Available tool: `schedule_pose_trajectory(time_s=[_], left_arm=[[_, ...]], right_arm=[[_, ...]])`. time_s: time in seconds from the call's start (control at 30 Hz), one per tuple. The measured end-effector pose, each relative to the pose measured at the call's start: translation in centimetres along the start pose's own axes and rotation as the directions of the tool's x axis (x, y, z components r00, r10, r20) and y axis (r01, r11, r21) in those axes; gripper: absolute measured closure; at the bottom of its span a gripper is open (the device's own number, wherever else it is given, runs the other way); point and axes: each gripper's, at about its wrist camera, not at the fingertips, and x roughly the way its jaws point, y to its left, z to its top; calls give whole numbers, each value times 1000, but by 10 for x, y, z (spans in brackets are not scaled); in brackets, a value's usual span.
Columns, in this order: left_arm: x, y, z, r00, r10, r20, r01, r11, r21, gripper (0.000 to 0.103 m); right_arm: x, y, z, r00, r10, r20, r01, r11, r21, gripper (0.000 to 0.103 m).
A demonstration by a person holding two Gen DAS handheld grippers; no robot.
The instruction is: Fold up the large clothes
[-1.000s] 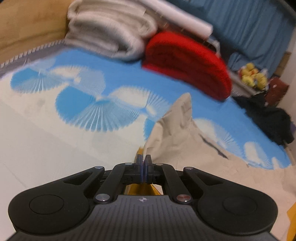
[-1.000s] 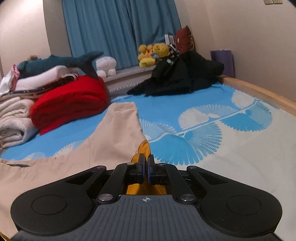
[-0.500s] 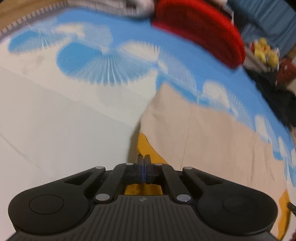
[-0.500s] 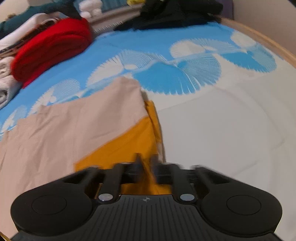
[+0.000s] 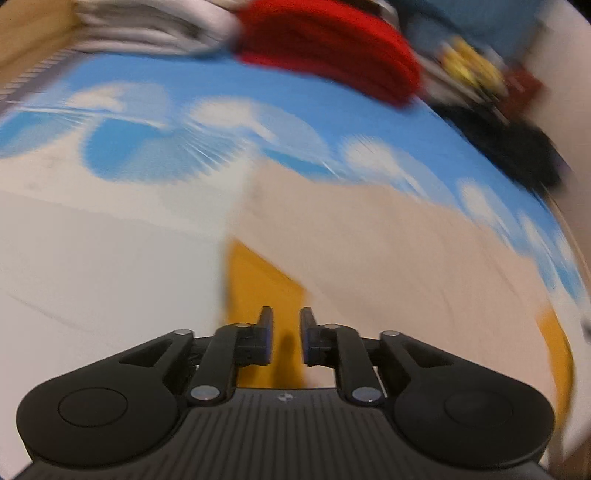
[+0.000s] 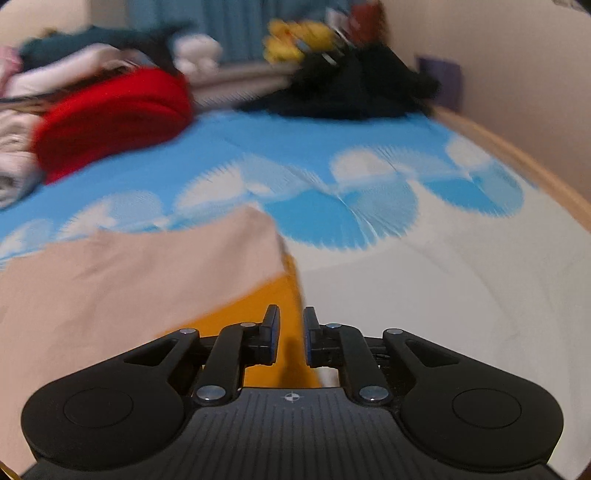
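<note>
Left wrist view: left gripper (image 5: 286,339) w/ black fingers (image 5: 266,332) parted a bit, jaws have just been opening, nothing pinched between the pads. Thru the gap you see the flat beige-and-mustard-yellow cloth garment (image 5: 369,258) lying on the bed; beige layer folded over, yellow layer (image 5: 262,284) poking out at its near-left corner, right below the fingertips. Whether the tips touch the cloth can't be told, pic is blurred. The garment rests on the blue-and-white fan-print bedsheet (image 5: 122,155). At the far side: folded red knit blanket (image 5: 325,40), stack of folded white/grey towels (image 5: 147,22) to its left, heap of black clothing (image 5: 517,147) far right, yellow plush toys (image 5: 469,70) behind it, all smeared.

Right wrist view: right gripper (image 6: 291,339) likewise slightly released, jaws just been opening, gap empty, no cloth clamped. Garment's beige layer (image 6: 129,280) spreads to the left, yellow strip (image 6: 273,306) along its right edge runs under the fingers. Bedsheet (image 6: 406,258) to the right is bare. Red blanket (image 6: 118,114) far left beside the towels (image 6: 14,162), black clothing heap (image 6: 354,92) far centre-right, yellow plush (image 6: 295,37) above it, wooden bed rail (image 6: 517,162) curving along the right
</note>
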Motion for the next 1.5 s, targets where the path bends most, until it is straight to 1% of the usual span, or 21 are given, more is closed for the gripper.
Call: schedule_pose_trajectory(time_s=[0.07, 0.1, 0.13, 0.17, 0.2, 0.23, 0.3, 0.37, 0.43, 0.5, 0.53, 0.6, 0.67, 0.77, 0.87, 1.0, 1.07, 1.1, 1.17, 1.37, 1.5], left_arm=[[11, -10, -17, 993, -27, -113, 37, 995, 92, 73], [19, -14, -27, 985, 12, -170, 15, 987, 157, 72], [26, -15, -36, 975, 92, -201, -45, 974, 223, 72], [30, -14, -42, 966, 148, -211, -92, 962, 256, 72], [30, -10, -46, 959, 187, -213, -128, 956, 265, 72], [27, -6, -46, 959, 195, -207, -141, 958, 250, 72], [18, 1, -46, 960, 199, -199, -157, 966, 207, 72], [12, 6, -48, 954, 223, -199, -182, 962, 205, 71], [4, 6, -51, 946, 268, -183, -223, 947, 233, 71], [-13, 3, -51, 954, 276, -120, -241, 940, 243, 71], [-23, 1, -52, 959, 273, -73, -249, 937, 244, 71], [-48, -7, -50, 964, 258, 64, -266, 934, 238, 71], [-73, -18, -52, 957, 232, 175, -266, 942, 206, 71], [-101, -35, -56, 951, 175, 254, -219, 963, 159, 71], [-120, -55, -65, 949, 135, 286, -180, 974, 138, 70], [-126, -77, -94, 950, 68, 303, -93, 993, 68, 70], [-122, -86, -117, 949, 43, 314, -70, 995, 75, 71], [-120, -90, -130, 951, 39, 307, -67, 994, 83, 73], [-104, -89, -142, 964, 54, 260, -78, 993, 83, 82], [-86, -82, -141, 966, 49, 254, -66, 996, 59, 83], [-64, -59, -140, 989, -7, 147, 17, 998, -65, 80]], right_arm=[[-21, -2, -4, 994, 101, 45, -100, 995, -23, 91], [-27, -3, -4, 989, 144, 43, -143, 989, -31, 91], [-30, -5, -8, 983, 181, 19, -180, 983, -38, 91], [-29, -6, -14, 979, 199, -39, -201, 978, -51, 91], [-23, -7, -22, 976, 186, -116, -194, 979, -69, 91], [-15, -8, -33, 967, 139, -212, -162, 982, -98, 92], [-2, -9, -56, 942, -11, -334, -65, 974, -216, 92], [-4, -13, -67, 935, -79, -345, -28, 955, -297, 92], [-8, -19, -67, 933, -122, -339, 8, 948, -317, 91], [-16, -25, -64, 936, -171, -308, 65, 943, -327, 91], [-22, -23, -59, 946, -183, -268, 90, 942, -324, 91], [-46, -21, -45, 975, -166, -148, 116, 947, -299, 91], [-78, -14, -32, 992, -123, 10, 121, 956, -266, 91], [-124, -4, -21, 979, -51, 196, 91, 975, -201, 91], [-162, 12, -24, 952, 13, 306, 36, 987, -157, 87], [-198, 36, -43, 930, 80, 359, -40, 992, -117, 87], [-210, 50, -57, 928, 107, 358, -74, 992, -103, 87], [-217, 56, -64, 927, 120, 354, -88, 991, -105, 87], [-230, 72, -81, 927, 142, 347, -104, 987, -124, 87], [-236, 116, -104, 938, 202, 282, -144, 966, -215, 87], [-219, 128, -101, 947, 204, 247, -144, 960, -242, 87]])
